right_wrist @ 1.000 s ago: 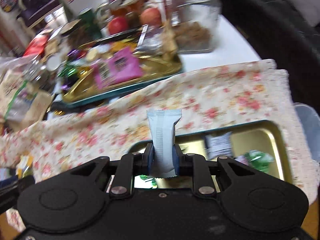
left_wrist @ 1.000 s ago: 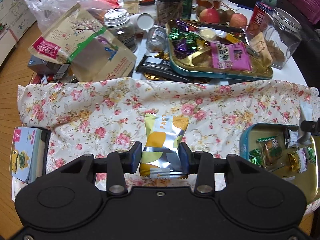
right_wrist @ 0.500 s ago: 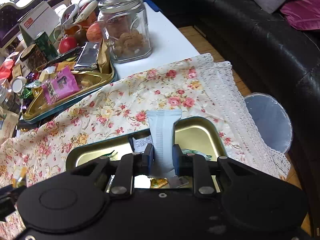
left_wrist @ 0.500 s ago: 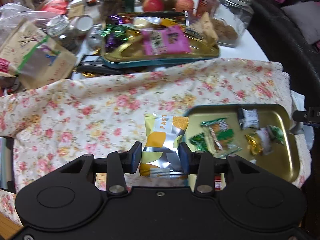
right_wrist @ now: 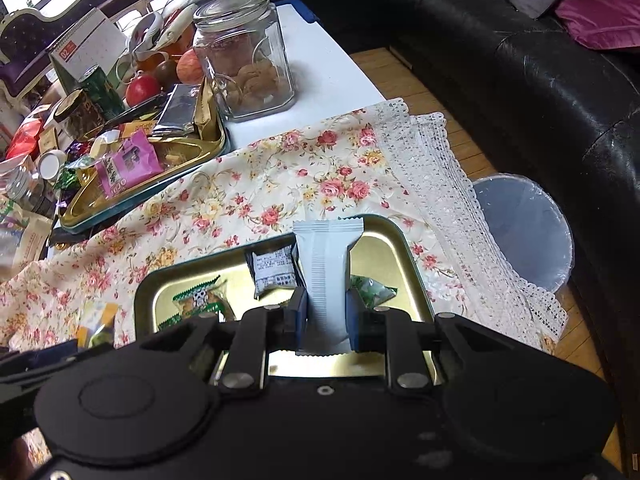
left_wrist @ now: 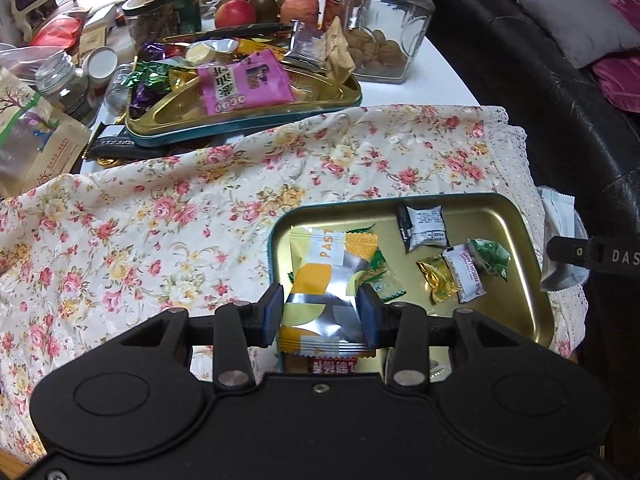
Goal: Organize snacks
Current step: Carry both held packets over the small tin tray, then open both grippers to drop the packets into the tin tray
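My left gripper is shut on a yellow, orange and silver snack packet, held over the left end of a gold tray with a teal rim. Several small wrapped snacks lie in that tray, among them a white sachet and a gold candy. My right gripper is shut on a pale grey-white snack packet, which stands upright above the same tray. The right gripper's dark finger shows at the left wrist view's right edge.
A flowered cloth covers the near table. Behind it sits a second gold tray piled with sweets, a glass jar of nuts, apples, cans and bags. A black sofa and a lined bin stand to the right.
Both grippers have travelled to the right with their packets. The near gold tray has come under the left gripper, and the right gripper now hangs over the tray's right half.
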Available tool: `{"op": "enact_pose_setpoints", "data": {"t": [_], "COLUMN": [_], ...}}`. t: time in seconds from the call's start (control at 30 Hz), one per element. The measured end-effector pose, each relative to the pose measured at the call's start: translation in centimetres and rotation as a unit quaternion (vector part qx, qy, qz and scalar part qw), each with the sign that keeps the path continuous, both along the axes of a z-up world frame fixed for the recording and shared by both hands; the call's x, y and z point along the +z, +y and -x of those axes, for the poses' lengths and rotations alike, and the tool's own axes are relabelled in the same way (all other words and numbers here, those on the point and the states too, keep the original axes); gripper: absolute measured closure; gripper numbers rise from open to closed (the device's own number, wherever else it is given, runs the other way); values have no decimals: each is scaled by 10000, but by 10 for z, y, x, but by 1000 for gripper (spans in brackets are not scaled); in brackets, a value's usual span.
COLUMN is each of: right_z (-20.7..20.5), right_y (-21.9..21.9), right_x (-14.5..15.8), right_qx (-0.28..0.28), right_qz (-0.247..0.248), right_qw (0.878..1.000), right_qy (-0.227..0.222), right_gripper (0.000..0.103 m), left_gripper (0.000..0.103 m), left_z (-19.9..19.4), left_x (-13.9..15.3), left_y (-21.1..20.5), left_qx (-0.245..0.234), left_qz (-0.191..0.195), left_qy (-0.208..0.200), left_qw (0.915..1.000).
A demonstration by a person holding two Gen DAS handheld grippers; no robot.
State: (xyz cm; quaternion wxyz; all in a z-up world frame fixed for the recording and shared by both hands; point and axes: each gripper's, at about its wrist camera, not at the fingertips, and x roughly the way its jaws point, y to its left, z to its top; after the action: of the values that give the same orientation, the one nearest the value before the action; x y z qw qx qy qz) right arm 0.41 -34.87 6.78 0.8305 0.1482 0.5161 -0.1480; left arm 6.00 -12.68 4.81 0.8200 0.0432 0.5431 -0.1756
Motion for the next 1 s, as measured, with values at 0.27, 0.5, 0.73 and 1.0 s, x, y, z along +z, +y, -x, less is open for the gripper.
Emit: {"op": "enact_pose_setpoints", "data": {"t": [0.27,0.5,0.73,1.0], "right_z": [25,32,33,34], "right_y": [-4,-6,-8,-4], "right_x": [16,22,24,26], "right_qx": [75,69,15,108], "right_qz": [-13,-21,-46,-74], "right_qw": [9999,9999,9999,9999], "right_qy": [-80,-109,-105,-86], "right_gripper": [81,81,78,74], "left_gripper": [54,52,52,52], "left_z": [12,26,24,29], "left_x": [5,14,18,20], "left_y": [-14,-23,-16,-11], "left_qx": [-302,-587,-428,-153], "left_qz": [142,40,162,-71], "left_qy": [20,-284,-217,-347], "left_qw": [9994,9979,9987,9993]}}
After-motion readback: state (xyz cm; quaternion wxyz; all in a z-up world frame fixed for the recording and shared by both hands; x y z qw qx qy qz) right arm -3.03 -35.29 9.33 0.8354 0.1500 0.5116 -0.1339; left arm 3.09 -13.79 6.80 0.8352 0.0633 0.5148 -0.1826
